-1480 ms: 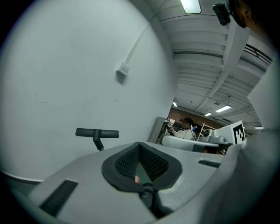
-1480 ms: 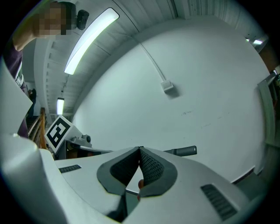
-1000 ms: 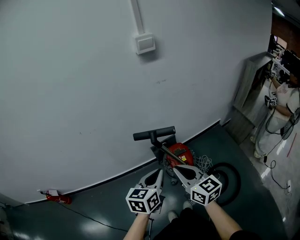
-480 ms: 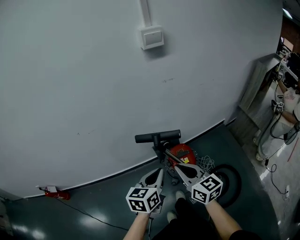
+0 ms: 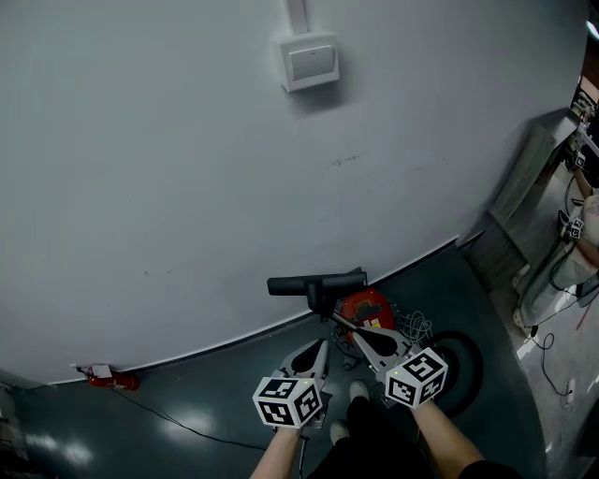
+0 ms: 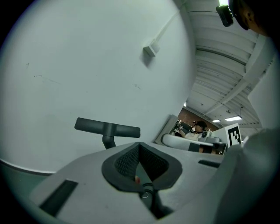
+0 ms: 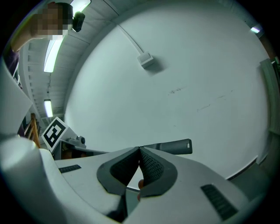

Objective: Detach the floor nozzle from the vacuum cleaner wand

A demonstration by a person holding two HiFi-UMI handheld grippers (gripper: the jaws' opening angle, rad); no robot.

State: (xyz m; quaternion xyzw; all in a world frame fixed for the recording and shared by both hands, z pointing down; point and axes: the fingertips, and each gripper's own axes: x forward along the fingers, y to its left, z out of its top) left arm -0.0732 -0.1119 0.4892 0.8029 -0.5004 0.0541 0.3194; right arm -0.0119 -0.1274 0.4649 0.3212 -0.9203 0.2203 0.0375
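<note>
— Dark teal floor (image 5: 187,416), glossy, underfoot; two pale shoes (image 5: 358,390) nearest of all, well short of the floor nozzle (image 5: 316,282).

— And the tools?

— Left gripper (image 6: 140,146) and right gripper (image 7: 139,152) side by side, just short of the floor nozzle and aimed toward it. Jaws of each pressed together, ribbed pads meeting tip to tip, nothing between them.

— Touching anything?

— Hard to judge. Right gripper overlapping the thin wand (image 5: 342,321) in the head view, on the near side of the floor nozzle; contact not clear. Left gripper beside it, clear of the floor nozzle.

— Where exactly, then, the floor nozzle?

— Black T-shaped bar, lying crosswise against the foot of the grey wall (image 5: 187,168), seated on the far end of the wand, not detached. Beyond the closed tips in both gripper views, apart from them.

— Around it?

— Red vacuum cleaner body (image 5: 367,305) just right of the floor nozzle and slightly nearer. Pale coiled cable (image 5: 412,327) further right, then a black hose loop (image 5: 460,360). Small red object (image 5: 112,379) well to the floor nozzle's left, at the wall's base.

— Farther off?

— White switch box (image 5: 308,62) high on the wall, almost straight above the floor nozzle, with a conduit (image 5: 297,13) rising from it. Grey cabinet (image 5: 529,178) far to the floor nozzle's right, and a person (image 5: 588,234) in pale clothing at the edge.
</note>
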